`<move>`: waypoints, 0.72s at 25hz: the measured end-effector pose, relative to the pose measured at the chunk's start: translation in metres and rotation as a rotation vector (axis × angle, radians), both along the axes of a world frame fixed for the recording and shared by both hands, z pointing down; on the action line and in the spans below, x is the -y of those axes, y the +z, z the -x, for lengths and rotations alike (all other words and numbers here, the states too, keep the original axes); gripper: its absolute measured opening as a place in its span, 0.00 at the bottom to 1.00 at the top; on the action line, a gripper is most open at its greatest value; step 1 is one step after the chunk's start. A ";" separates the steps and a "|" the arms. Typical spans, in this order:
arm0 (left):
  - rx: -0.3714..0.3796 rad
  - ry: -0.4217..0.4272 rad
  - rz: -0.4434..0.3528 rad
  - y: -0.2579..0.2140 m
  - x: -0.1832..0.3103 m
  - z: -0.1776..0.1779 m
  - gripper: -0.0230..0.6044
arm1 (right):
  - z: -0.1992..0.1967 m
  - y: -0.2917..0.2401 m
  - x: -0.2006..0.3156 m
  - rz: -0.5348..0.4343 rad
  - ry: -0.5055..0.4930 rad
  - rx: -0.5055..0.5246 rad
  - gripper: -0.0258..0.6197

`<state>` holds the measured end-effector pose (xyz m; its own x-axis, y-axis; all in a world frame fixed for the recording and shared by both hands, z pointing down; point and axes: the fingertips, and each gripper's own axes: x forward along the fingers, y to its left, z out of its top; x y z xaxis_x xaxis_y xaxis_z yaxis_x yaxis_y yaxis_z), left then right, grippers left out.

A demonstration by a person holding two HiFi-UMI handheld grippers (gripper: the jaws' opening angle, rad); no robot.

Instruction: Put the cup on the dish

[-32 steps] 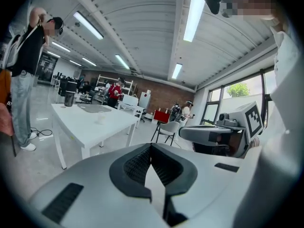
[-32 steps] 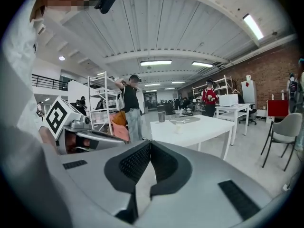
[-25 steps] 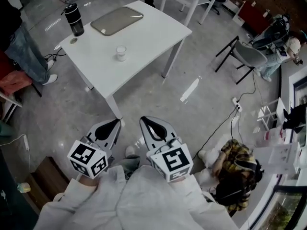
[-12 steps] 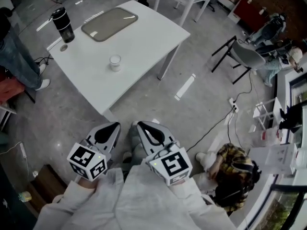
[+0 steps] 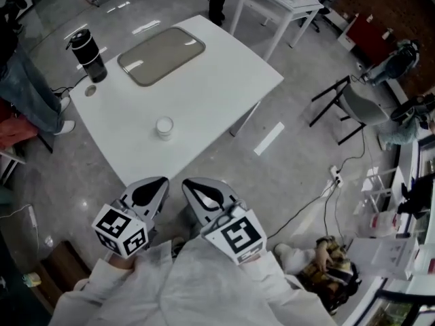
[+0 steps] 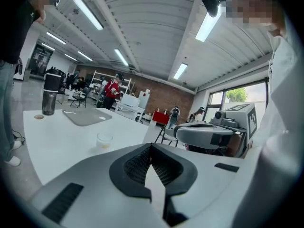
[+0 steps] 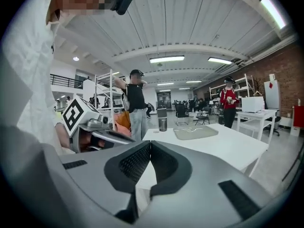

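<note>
A: State of the left grey two-jaw gripper (image 6: 151,146)?

B: Closed, ribbed pads tip to tip, with nothing between. Same for the right grey two-jaw gripper (image 7: 150,143): pressed together, empty. Held side by side just short of the white square table (image 5: 224,80), both pointing toward it.

A: And the small clear plastic-looking cup (image 5: 164,126)?

B: Stands upright on the table, toward the near edge, well apart from both grippers. Sits alone, touching nothing else.

A: Destination?

B: Flat grey rounded-rectangle dish (image 5: 162,54), farther back on the same table, well apart from the cup. Shares that far side with a tall black lidded flask (image 5: 87,54) and a small round grey disc (image 5: 90,90).

A: Handling?

B: Looks light and thin-walled, so likely springy under a squeeze and easy to tip or skid on the smooth top. Seems to hold a little pale liquid at the bottom, though too small in view to be sure. Best treated as spillable and kept upright.

A: Where to take hold?

B: Across the wall at about mid-height, pads on opposite sides, after opening wide enough to clear the rim. Squeeze gently, just enough to stop slipping, never hard enough to buckle the wall. Avoid pinching the rim alone; likely to crumple or twist there.
</note>
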<state>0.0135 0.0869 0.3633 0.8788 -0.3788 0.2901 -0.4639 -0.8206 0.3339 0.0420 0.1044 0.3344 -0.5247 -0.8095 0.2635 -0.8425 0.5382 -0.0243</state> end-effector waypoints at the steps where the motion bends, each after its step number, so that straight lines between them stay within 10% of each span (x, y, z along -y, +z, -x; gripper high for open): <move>1: 0.004 -0.012 -0.002 0.000 0.009 -0.005 0.03 | -0.005 0.000 0.010 0.004 -0.013 0.000 0.06; 18: -0.025 -0.295 -0.037 -0.006 0.118 -0.039 0.03 | -0.058 0.006 0.127 0.005 -0.165 -0.003 0.06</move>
<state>0.0520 -0.0313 0.3573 0.7357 -0.6289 0.2515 -0.6764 -0.6631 0.3208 0.1000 -0.0229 0.3400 -0.6497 -0.7111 0.2688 -0.7427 0.6692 -0.0246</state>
